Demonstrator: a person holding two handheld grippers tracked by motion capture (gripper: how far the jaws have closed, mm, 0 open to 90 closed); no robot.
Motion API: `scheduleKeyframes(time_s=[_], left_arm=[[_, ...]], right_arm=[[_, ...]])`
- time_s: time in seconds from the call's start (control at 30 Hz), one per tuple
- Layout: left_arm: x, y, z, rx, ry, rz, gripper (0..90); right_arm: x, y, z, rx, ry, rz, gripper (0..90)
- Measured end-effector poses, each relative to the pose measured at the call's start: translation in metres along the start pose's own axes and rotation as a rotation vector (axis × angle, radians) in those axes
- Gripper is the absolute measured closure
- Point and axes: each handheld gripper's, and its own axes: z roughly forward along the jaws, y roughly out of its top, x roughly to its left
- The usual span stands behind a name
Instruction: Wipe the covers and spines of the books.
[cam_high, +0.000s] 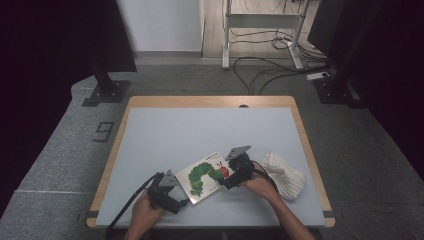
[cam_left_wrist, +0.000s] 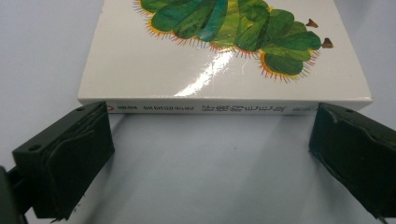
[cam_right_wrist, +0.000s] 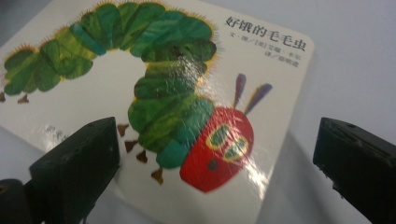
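Note:
A white board book (cam_high: 205, 176) with a green caterpillar on its cover lies flat near the table's front edge. My left gripper (cam_high: 183, 202) is open at the book's lower left, its jaws apart in front of the spine (cam_left_wrist: 205, 108) without touching it. My right gripper (cam_high: 224, 184) is open at the book's right side, above the caterpillar's red head (cam_right_wrist: 217, 149); one jaw is over the cover, the other past the book's edge. Nothing is held in either gripper.
A white knitted cloth (cam_high: 285, 175) lies right of the book, beside my right hand. The grey table top (cam_high: 200, 130) has a wooden rim. Beyond it are cables (cam_high: 260, 65), stand bases and a desk frame on the floor.

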Motion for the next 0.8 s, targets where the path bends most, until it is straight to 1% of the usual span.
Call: scheduleKeyframes(time_s=[0.3, 0.33, 0.47, 0.53, 0.6, 0.63, 0.7, 0.8], left_arm=[[0.0, 0.0, 0.0, -0.001, 0.0, -0.001, 0.0], [0.0, 0.0, 0.0, -0.001, 0.0, -0.001, 0.0], [0.0, 0.0, 0.0, -0.002, 0.0, -0.002, 0.0], [0.0, 0.0, 0.0, -0.001, 0.0, -0.004, 0.0], [0.0, 0.0, 0.0, 0.0, 0.0, -0.003, 0.0], [0.0, 0.0, 0.0, 0.0, 0.0, -0.003, 0.0], [0.0, 0.0, 0.0, 0.0, 0.0, -0.004, 0.0], [0.0, 0.0, 0.0, 0.0, 0.0, -0.004, 0.0]], right_arm=[[-0.007, 0.009, 0.015, -0.007, 0.05, 0.056, 0.0], [-0.008, 0.009, 0.017, -0.012, 0.059, 0.055, 0.0], [-0.008, 0.012, 0.02, -0.016, 0.065, 0.061, 0.0], [-0.007, 0.013, 0.021, -0.014, 0.065, 0.06, 0.0], [-0.007, 0.013, 0.02, -0.015, 0.068, 0.073, 0.0], [-0.008, 0.013, 0.02, -0.021, 0.076, 0.081, 0.0], [-0.01, 0.013, 0.019, -0.032, 0.097, 0.113, 0.0], [-0.012, 0.014, 0.015, -0.063, 0.11, 0.128, 0.0]])
